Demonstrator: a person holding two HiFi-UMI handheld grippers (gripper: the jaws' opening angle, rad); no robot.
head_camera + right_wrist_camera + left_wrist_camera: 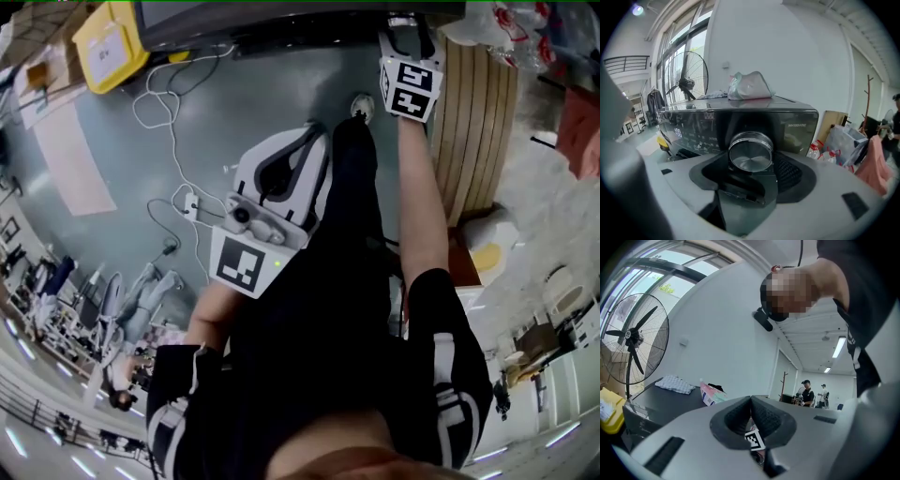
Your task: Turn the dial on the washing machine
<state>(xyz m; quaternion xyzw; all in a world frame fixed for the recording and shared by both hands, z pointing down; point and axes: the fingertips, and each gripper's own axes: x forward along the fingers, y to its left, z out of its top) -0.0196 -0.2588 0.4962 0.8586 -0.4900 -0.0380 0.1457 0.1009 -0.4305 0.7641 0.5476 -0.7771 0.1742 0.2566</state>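
Note:
The washing machine [281, 21] stands at the top of the head view, and its dark control panel [693, 129] fills the right gripper view. A round silver dial [750, 152] sticks out from the panel. My right gripper [751, 163] reaches to it with its jaws spread wide on either side of the dial, the pads not pressing on it. In the head view only its marker cube and body [405, 37] show at the machine's edge. My left gripper [298, 150] hangs low in front of the person's body, away from the machine. It [751, 401] points up, its pads together on nothing.
A yellow box [108, 42] sits left of the machine. White cables [173, 122] and a power strip [192, 204] lie on the floor. Wooden boards [478, 122] lean at the right. A plastic bag [747, 86] lies on the machine's top. A standing fan [633, 338] is behind.

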